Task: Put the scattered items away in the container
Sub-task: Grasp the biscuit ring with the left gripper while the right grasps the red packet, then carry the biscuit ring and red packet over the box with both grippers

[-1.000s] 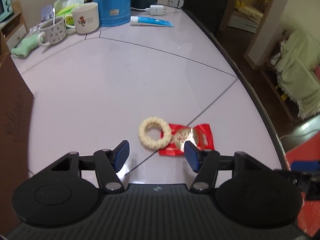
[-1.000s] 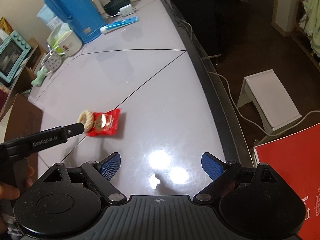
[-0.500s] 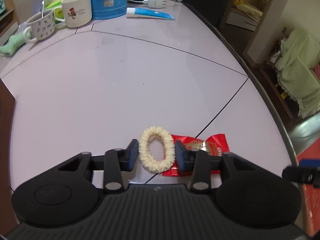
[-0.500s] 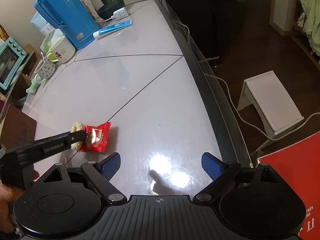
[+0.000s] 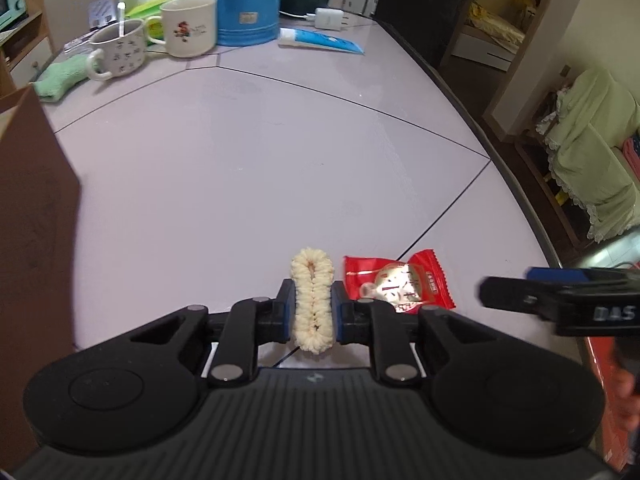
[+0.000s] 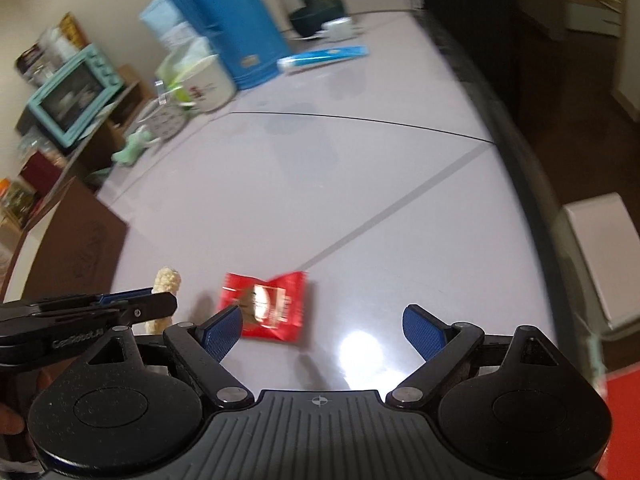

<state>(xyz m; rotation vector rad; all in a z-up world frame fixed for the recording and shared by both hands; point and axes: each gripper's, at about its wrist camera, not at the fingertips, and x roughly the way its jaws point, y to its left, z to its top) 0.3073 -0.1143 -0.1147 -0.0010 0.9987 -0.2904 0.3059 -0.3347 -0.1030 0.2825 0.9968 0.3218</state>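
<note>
My left gripper (image 5: 313,307) is shut on a cream scrunchie (image 5: 312,280), squeezed into a narrow oval just above the table. A red snack packet (image 5: 396,282) lies flat on the table right of it. In the right wrist view the packet (image 6: 268,306) lies just ahead of my open, empty right gripper (image 6: 322,326), nearer its left finger. The scrunchie (image 6: 166,284) and the left gripper (image 6: 156,306) show at lower left. A brown cardboard box (image 5: 28,208) stands at the left edge; it also shows in the right wrist view (image 6: 76,252).
At the table's far end stand two mugs (image 5: 120,52), a blue thermos (image 5: 244,0), a toothpaste tube (image 5: 320,40), a white charger (image 5: 330,18) and a green cloth (image 5: 60,80). The table edge (image 5: 520,200) runs along the right. A white step stool (image 6: 596,256) is on the floor.
My left gripper closed on the scrunchie, squeezing it narrow, and lifted it slightly. My right gripper moved forward and left toward the red packet, staying open.
</note>
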